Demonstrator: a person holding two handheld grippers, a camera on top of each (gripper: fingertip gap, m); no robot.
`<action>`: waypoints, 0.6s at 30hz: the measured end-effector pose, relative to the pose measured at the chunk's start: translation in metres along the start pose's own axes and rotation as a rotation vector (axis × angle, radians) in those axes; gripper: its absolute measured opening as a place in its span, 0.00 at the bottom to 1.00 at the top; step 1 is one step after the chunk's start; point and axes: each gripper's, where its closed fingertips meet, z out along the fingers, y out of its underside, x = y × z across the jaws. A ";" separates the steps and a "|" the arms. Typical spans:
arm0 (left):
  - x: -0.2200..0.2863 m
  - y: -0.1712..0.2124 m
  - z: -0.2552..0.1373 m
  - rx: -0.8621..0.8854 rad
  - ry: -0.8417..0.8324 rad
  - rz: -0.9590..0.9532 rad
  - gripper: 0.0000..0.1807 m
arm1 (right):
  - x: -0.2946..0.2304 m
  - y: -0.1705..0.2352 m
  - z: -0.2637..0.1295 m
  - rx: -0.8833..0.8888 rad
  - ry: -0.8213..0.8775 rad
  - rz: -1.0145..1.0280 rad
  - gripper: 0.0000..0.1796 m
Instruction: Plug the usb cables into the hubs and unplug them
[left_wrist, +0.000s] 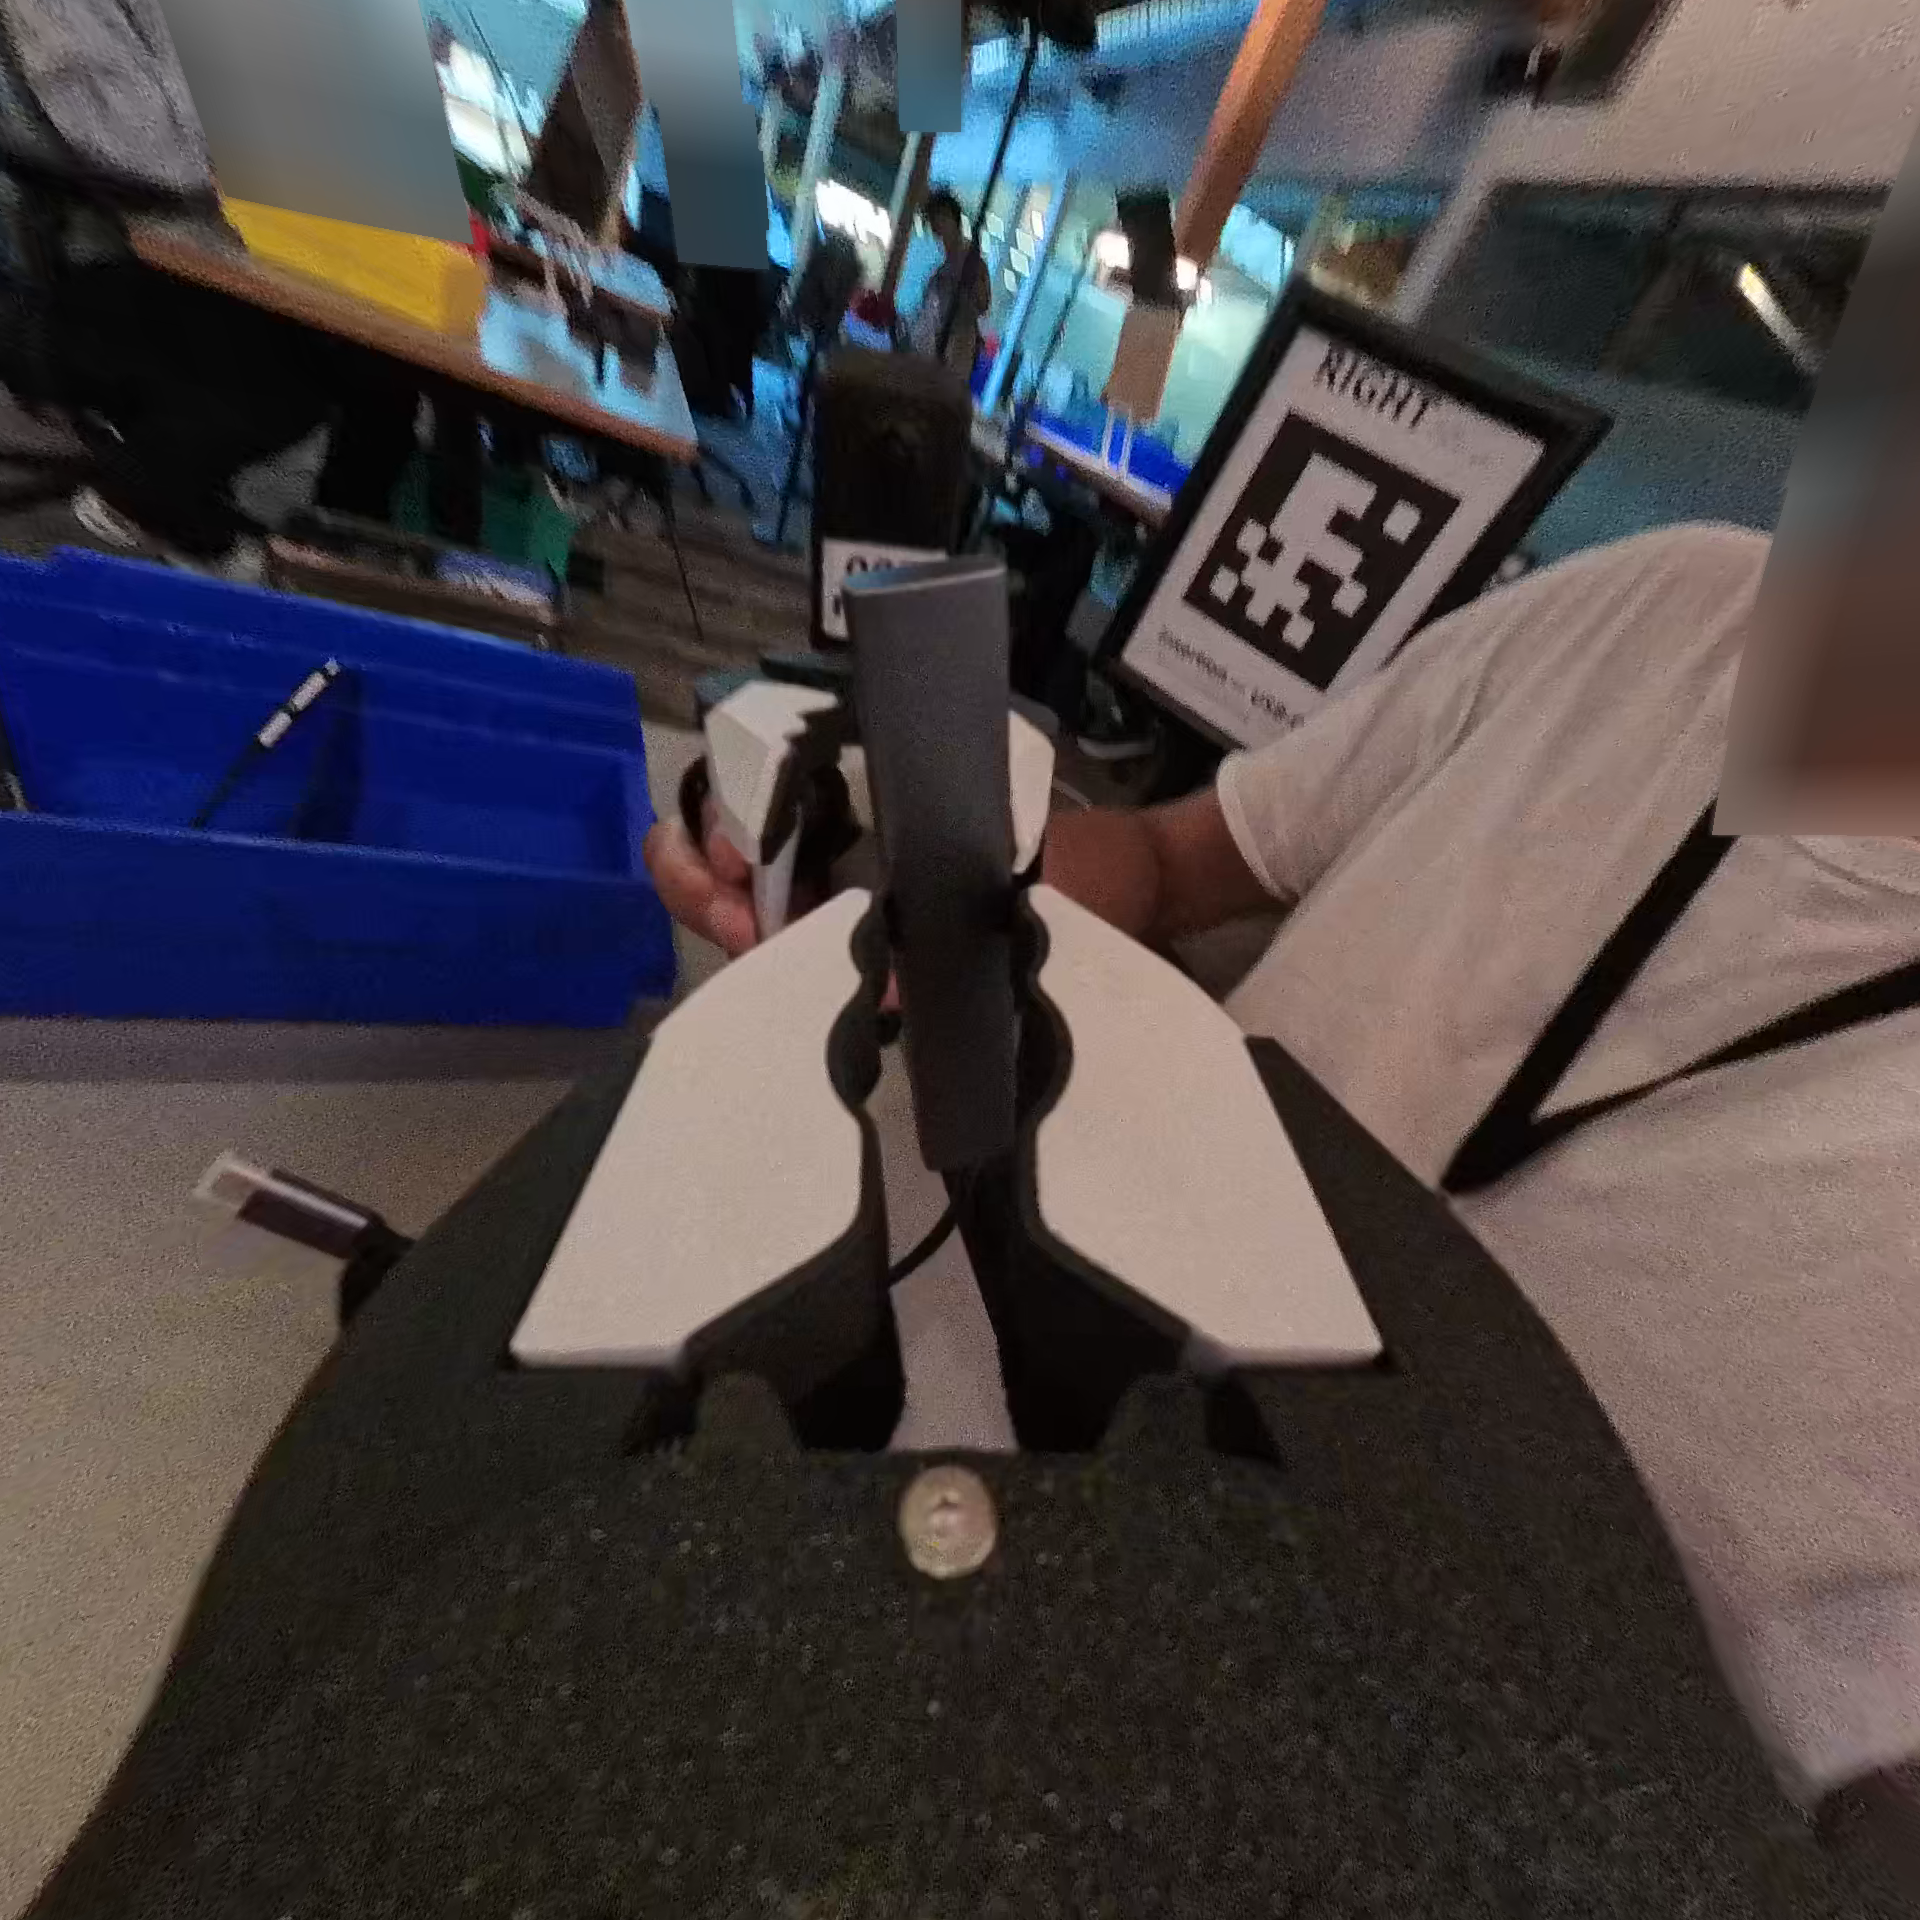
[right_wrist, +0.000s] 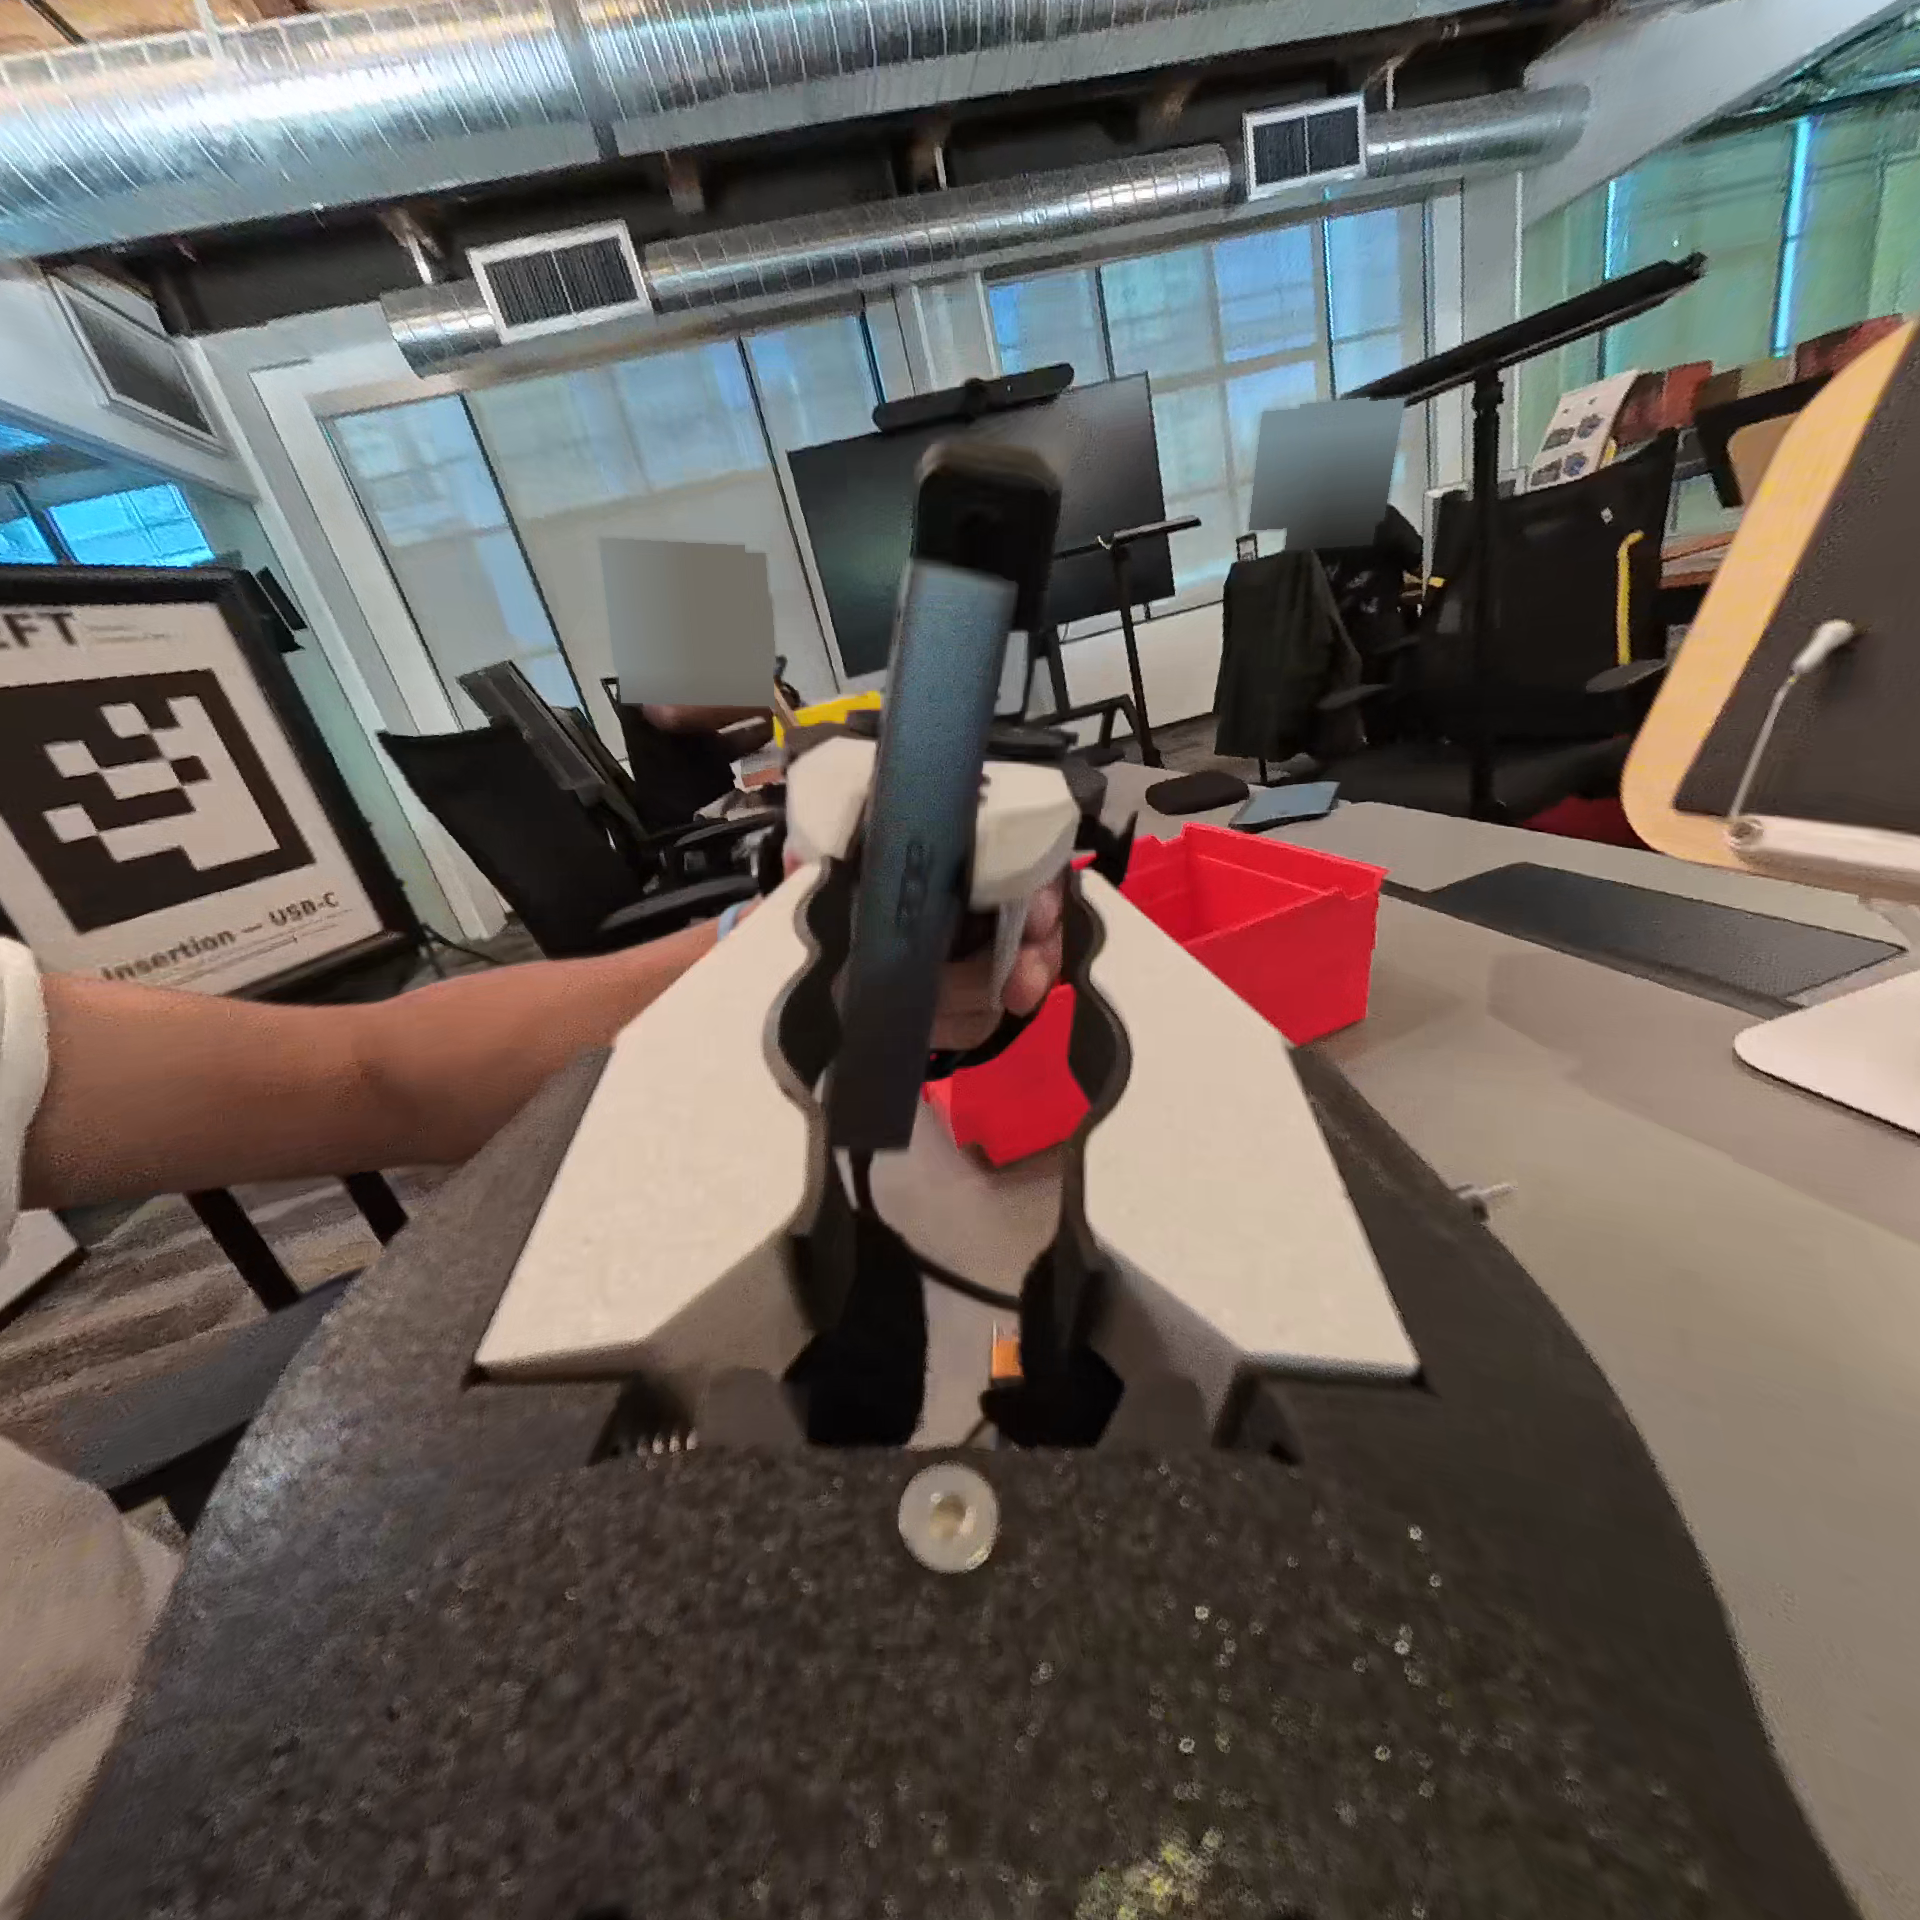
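Note:
One grey USB hub (left_wrist: 935, 727) lies between both grippers, which face each other above the table. My left gripper (left_wrist: 951, 904) is shut on the hub's middle. A black cable leaves the hub's near end, and a silver-tipped USB plug (left_wrist: 275, 1210) sticks out at the lower left. In the right wrist view the same hub (right_wrist: 914, 831) runs between the fingers of my right gripper (right_wrist: 951, 894). Those fingers stand apart, with a gap beside the hub. The left gripper's white fingers (right_wrist: 831, 800) clamp the hub farther off. A black cable loops under the hub's near end.
A blue bin (left_wrist: 312, 914) holding a black cable stands on the grey table (left_wrist: 156, 1351) to the left. A red bin (right_wrist: 1247, 935) sits behind the right gripper. A black mat (right_wrist: 1662, 925) and a white stand base (right_wrist: 1849, 1049) are at right. The person's arm (right_wrist: 312, 1070) and torso (left_wrist: 1558, 935) are close. Both grippers' tips are close together, under 4 cm apart.

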 end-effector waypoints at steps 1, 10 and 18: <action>-0.001 -0.006 -0.003 0.109 -0.006 -0.006 0.12 | 0.001 0.004 -0.006 -0.016 0.008 -0.008 0.22; -0.037 0.006 -0.019 0.531 -0.361 -0.065 0.12 | 0.022 0.070 0.002 -0.318 0.359 -0.421 0.13; -0.022 0.055 -0.037 0.145 -0.520 0.366 0.25 | 0.028 0.077 -0.017 -0.532 0.209 -0.758 0.05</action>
